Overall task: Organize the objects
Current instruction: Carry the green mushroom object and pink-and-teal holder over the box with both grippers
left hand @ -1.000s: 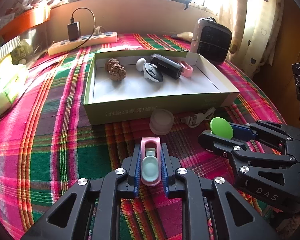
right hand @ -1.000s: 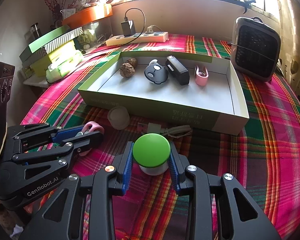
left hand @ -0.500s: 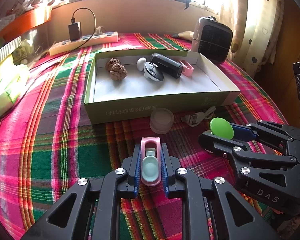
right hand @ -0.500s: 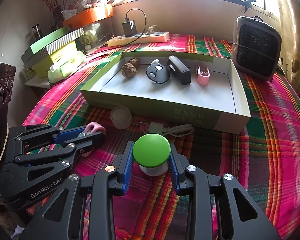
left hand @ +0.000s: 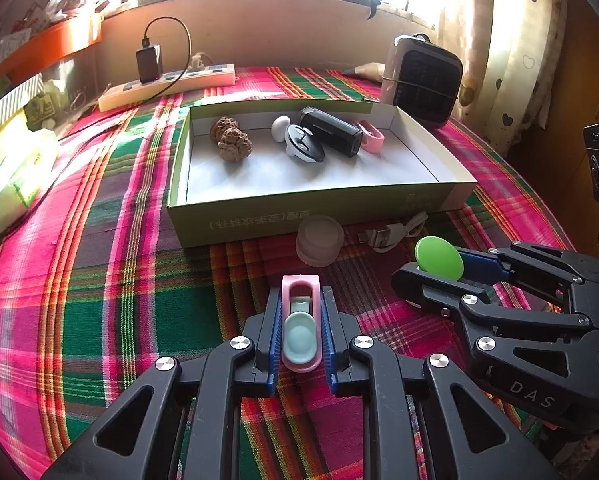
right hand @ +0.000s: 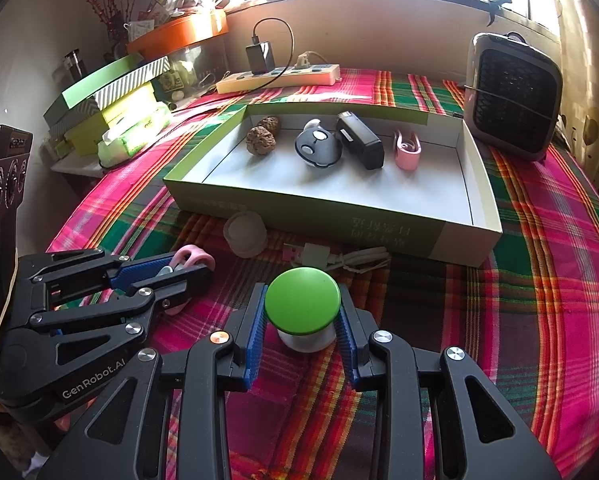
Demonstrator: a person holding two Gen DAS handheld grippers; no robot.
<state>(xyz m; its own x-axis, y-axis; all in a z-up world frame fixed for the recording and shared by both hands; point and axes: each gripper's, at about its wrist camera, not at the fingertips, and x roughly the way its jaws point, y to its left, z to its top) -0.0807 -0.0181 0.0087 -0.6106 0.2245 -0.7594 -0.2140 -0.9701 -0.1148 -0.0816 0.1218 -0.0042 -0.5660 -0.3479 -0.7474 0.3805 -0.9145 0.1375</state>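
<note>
Nothing moved: left gripper point(left hand: 301, 322) clamps pink clip point(left hand: 300, 322); right gripper point(right hand: 302, 318) clamps green-capped jar point(right hand: 303, 307).

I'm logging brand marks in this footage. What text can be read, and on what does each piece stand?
"GenRobot.AI": body of the left gripper.
"DAS": body of the right gripper.
Printed characters on the front wall of the green box: seen mirrored, too blurred to read.
Small print on the black device at the left edge: too small.

Left gripper point(left hand: 300, 322): fingers closed on a pink clip point(left hand: 300, 320), low over the table's near edge. Right gripper point(right hand: 302, 318) alongside it (both angled slightly inward), fingers clamped on a green-capped knob point(right hand: 302, 300).
</note>
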